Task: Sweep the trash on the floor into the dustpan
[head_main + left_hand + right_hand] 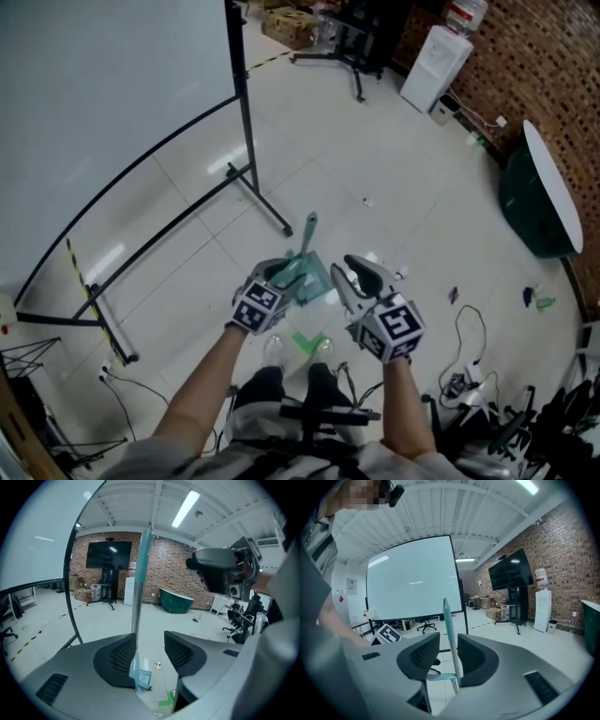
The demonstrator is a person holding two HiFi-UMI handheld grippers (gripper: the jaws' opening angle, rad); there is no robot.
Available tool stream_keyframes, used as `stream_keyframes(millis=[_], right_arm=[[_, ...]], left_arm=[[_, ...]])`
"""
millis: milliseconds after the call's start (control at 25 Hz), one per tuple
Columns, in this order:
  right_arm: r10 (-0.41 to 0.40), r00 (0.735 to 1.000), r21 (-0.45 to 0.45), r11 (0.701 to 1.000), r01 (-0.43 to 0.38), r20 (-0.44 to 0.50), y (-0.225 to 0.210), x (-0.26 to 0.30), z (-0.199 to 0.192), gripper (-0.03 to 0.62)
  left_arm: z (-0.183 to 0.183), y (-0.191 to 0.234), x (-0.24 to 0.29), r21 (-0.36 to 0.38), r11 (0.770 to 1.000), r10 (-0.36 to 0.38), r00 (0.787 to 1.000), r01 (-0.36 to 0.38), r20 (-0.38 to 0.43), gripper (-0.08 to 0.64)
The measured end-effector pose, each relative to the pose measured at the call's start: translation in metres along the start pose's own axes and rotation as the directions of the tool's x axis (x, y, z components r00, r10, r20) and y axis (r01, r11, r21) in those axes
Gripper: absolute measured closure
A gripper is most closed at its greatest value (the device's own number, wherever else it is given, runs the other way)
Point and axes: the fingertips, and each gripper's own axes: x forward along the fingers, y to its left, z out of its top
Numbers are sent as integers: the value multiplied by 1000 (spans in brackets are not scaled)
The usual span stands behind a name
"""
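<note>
Left gripper view: handle [138, 592] between jaws (apart).

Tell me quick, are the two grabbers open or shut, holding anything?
Left gripper: open; a silver, teal-topped pole stands between the jaws.
Right gripper: open; a thin teal stick stands between the jaws.

White tiled floor [375, 169], white screen [103, 84] upper left, brick wall [548, 66] upper right, water dispenser [436, 61] top.
</note>
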Motion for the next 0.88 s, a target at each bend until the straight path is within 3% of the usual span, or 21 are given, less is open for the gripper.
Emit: stream_keyframes(millis=[200,360,880], right_arm=[[77,995,-9,997,-78,-64,-10,24,-16,462],[134,986,7,991,-134,-101,-14,43,-28,417],[285,953,4,958,-287,-104,-8,111,-25,400]], left_arm=[[-34,29,40,34,998,56,990,-52,-129,374],[-61,40,66,31,999,42,975,-36,-217,370],[-78,43,105,2,1000,-9,963,10,-269,372]])
